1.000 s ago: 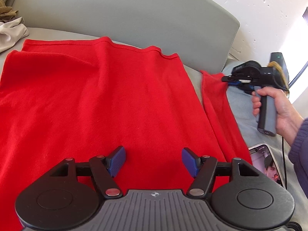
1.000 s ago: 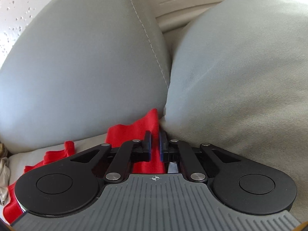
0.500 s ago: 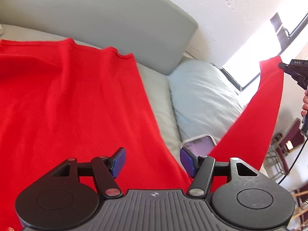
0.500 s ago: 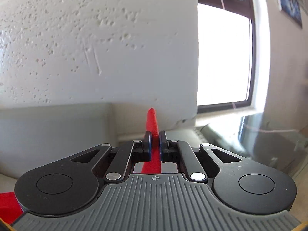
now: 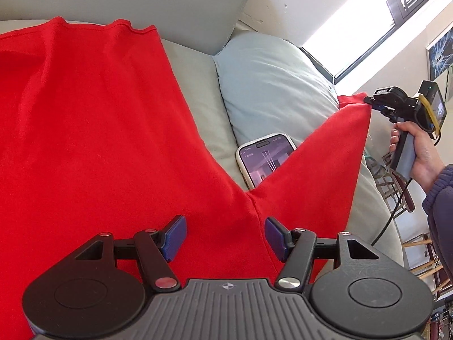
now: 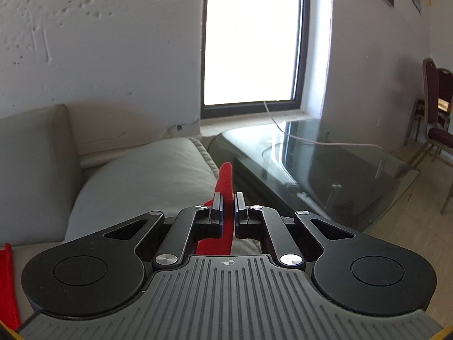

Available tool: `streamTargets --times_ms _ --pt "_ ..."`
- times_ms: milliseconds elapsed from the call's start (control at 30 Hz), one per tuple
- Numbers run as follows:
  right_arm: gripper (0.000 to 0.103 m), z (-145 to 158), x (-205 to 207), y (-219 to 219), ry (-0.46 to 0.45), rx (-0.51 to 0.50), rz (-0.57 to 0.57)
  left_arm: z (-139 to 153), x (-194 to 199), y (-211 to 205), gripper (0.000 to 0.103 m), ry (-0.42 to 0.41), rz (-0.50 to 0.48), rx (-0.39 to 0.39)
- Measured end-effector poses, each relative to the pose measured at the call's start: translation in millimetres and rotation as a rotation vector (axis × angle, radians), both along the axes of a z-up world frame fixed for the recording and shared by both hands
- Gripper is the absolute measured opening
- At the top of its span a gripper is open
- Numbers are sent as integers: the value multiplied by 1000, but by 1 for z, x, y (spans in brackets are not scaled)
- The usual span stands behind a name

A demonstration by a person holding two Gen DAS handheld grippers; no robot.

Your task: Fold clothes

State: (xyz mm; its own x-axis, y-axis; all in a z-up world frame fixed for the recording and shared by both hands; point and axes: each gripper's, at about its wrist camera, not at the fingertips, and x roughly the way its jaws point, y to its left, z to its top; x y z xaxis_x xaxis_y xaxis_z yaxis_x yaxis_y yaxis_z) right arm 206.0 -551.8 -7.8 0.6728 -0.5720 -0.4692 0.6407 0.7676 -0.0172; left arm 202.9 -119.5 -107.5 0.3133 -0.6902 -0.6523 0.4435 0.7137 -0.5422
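Item: red garment (image 5: 93, 130), spread flat over the sofa seat (image 5: 195, 85), its body running ahead of and beneath my left gripper (image 5: 223, 236); no completed fold was visible anywhere on it. My left gripper's fingers stood about half apart above the cloth, pads (image 5: 176, 233) clear of it, nothing held. My right gripper (image 6: 228, 208) was pinched nearly closed on the tip of a sleeve (image 5: 325, 158), a red tab poking out beyond its fingertips, and the sleeve hung lifted off the seat, out to the right of my left fingers. A phone (image 5: 264, 157) lay between sleeve and body, beyond my left fingertips. I judged the task barely begun: sleeve raised, every fold still outstanding
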Motion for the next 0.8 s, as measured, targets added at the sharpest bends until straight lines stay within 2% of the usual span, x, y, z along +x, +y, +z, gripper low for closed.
streamTargets --times_ms 33,100,133,167,233,267,333,433,467,567,667,800 --pt "9 -9 4 -10 8 26 -14 -1 1 -1 59 -4 -3 4" --pt "19 -24 -1 -32 20 93 -108 -1 3 -1 59 1 -1 0" --pt "37 -29 -7 -43 21 127 -173 -1 4 -1 59 4 0 -2" --pt "47 -32 -17 -52 10 154 -230 -1 3 0 59 7 2 -4" --pt "47 -36 -38 -65 -12 194 -317 0 2 0 59 6 3 -4" --pt "47 -35 -46 -67 -18 209 -322 2 -1 -1 59 0 -4 -3" --pt "47 -29 -56 -63 -25 235 -271 6 -6 -2 59 -11 -18 0" --pt "45 -20 -55 -50 -27 297 -112 11 -15 -5 59 -33 -43 6" --pt "43 -19 -53 -42 -33 331 -78 16 -23 -8 59 -66 -74 19" --pt "43 -30 -57 -42 -68 437 -87 32 -58 -22 59 -181 -202 51" --pt "38 -49 -67 -57 -117 569 -132 38 -91 -38 59 -224 -313 55" --pt "38 -67 -66 -82 -176 689 -117 42 -112 -47 59 -221 -344 50"
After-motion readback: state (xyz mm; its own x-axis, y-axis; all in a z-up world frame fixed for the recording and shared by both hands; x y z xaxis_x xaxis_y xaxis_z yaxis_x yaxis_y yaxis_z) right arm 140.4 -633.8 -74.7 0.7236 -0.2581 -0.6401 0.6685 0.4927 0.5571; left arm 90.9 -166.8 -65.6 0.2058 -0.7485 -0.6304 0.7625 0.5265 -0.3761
